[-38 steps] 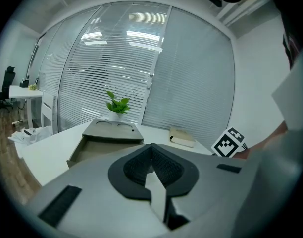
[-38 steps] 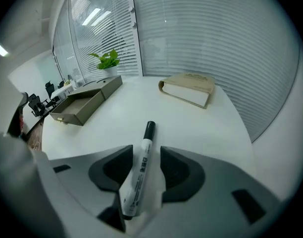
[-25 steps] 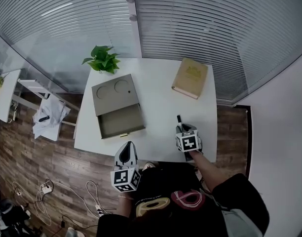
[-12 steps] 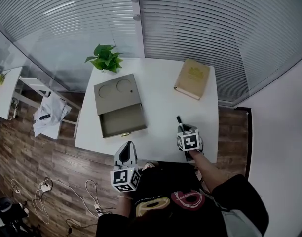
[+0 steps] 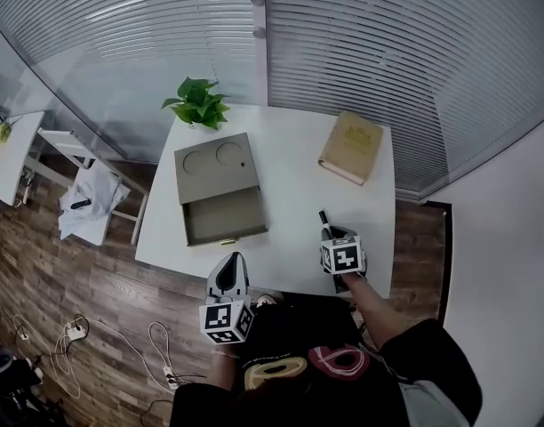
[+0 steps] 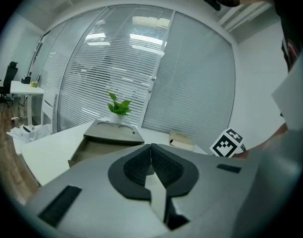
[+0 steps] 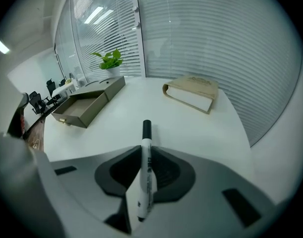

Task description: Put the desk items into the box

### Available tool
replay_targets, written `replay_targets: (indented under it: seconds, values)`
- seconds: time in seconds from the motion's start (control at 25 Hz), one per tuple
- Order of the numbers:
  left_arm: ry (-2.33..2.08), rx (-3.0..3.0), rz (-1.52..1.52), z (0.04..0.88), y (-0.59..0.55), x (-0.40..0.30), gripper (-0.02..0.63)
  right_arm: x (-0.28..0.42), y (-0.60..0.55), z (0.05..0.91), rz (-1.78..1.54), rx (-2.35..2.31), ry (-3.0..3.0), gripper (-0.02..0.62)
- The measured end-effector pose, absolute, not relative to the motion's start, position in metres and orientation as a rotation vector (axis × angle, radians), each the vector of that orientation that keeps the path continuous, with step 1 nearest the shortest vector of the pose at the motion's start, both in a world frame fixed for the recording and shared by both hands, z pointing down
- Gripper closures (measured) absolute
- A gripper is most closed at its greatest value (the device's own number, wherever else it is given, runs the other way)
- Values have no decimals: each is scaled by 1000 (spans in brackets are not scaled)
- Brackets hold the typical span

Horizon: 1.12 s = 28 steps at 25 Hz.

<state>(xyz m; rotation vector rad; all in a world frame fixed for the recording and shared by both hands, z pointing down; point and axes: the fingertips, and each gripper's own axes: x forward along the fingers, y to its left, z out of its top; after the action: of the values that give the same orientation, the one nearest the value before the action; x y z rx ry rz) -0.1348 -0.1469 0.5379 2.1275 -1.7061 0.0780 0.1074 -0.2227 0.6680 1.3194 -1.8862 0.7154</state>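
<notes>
A white marker with a black cap (image 7: 145, 162) lies between the pads of my right gripper (image 7: 145, 155), cap pointing away over the white desk (image 5: 290, 194). Its jaws have just been closing and now press on the marker (image 5: 324, 217); the right gripper (image 5: 330, 232) sits near the desk's front right. The olive box (image 5: 201, 181) stands at the left with its drawer pulled open and empty (image 7: 87, 105). My left gripper (image 5: 229, 261) hovers off the desk's near edge, pads together with nothing between them (image 6: 151, 152).
A tan book (image 5: 352, 146) lies at the desk's far right corner (image 7: 193, 90). A potted plant (image 5: 197, 105) stands behind the box. Glass walls with blinds surround the desk. A side table with clothes (image 5: 90, 205) is at the left, cables on the wood floor.
The head view has drifted slightly, shifting the desk to the right in the picture. Neither gripper has visibly moved over the desk, and the marker stays at the right gripper.
</notes>
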Motion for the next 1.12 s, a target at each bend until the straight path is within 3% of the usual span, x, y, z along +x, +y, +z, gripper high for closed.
replay_targets:
  seconds: [1.12]
  values:
    - [-1778, 2194, 2, 501, -138, -143, 589, 49, -235, 595, 474, 1264, -2107, 523]
